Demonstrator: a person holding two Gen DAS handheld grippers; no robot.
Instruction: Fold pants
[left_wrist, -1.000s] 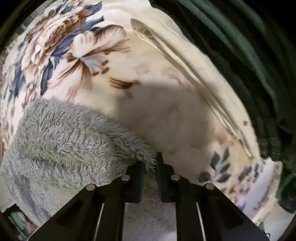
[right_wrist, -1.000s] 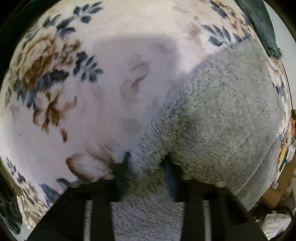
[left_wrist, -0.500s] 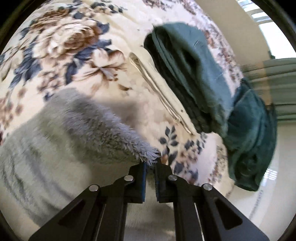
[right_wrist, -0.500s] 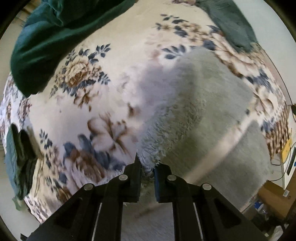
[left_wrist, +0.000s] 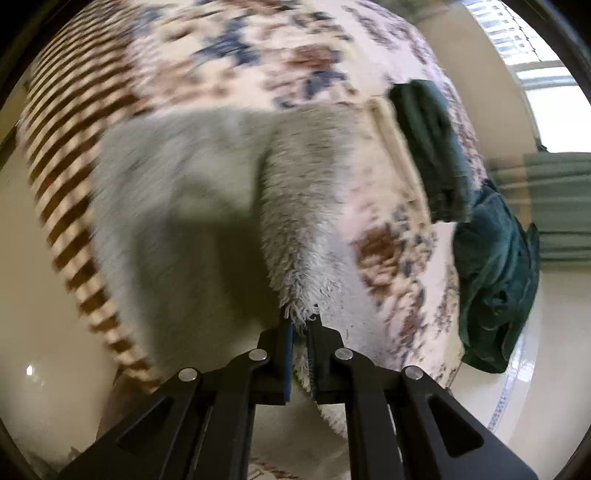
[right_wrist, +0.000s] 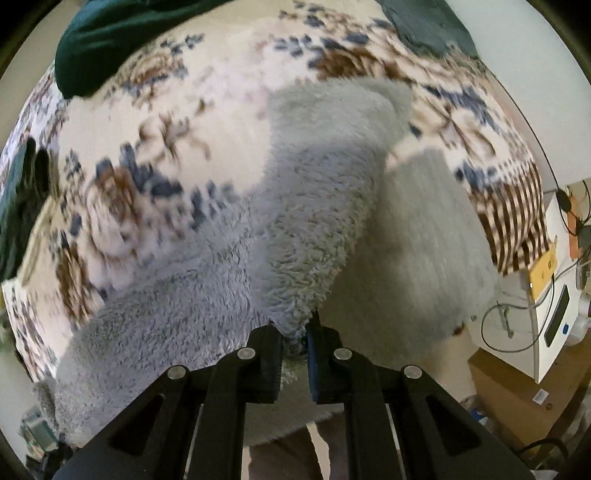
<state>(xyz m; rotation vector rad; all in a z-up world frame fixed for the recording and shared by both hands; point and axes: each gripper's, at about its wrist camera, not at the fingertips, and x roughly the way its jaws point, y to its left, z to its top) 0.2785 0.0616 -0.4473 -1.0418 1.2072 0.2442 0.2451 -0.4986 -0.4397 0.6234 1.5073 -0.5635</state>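
Observation:
The grey fleece pants (left_wrist: 192, 192) lie on a floral bedspread (left_wrist: 280, 48), with one end lifted off it. My left gripper (left_wrist: 300, 328) is shut on a fuzzy corner of the pants and holds it up above the bed. My right gripper (right_wrist: 294, 338) is shut on another part of the same pants (right_wrist: 317, 206), which hang from it in a raised fold down to the bedspread (right_wrist: 192, 122). Both views are motion-blurred.
Dark green clothes (left_wrist: 491, 266) lie at the bed's right edge in the left view, and more (right_wrist: 122, 33) at the far side in the right view. A striped bedspread border (right_wrist: 513, 221), a white device with cables (right_wrist: 557, 306) and a cardboard box (right_wrist: 517, 398) are at right.
Both grippers have risen from the bedspread, each carrying its pinched part of the pants upward. The bed has dropped away and more of the room shows.

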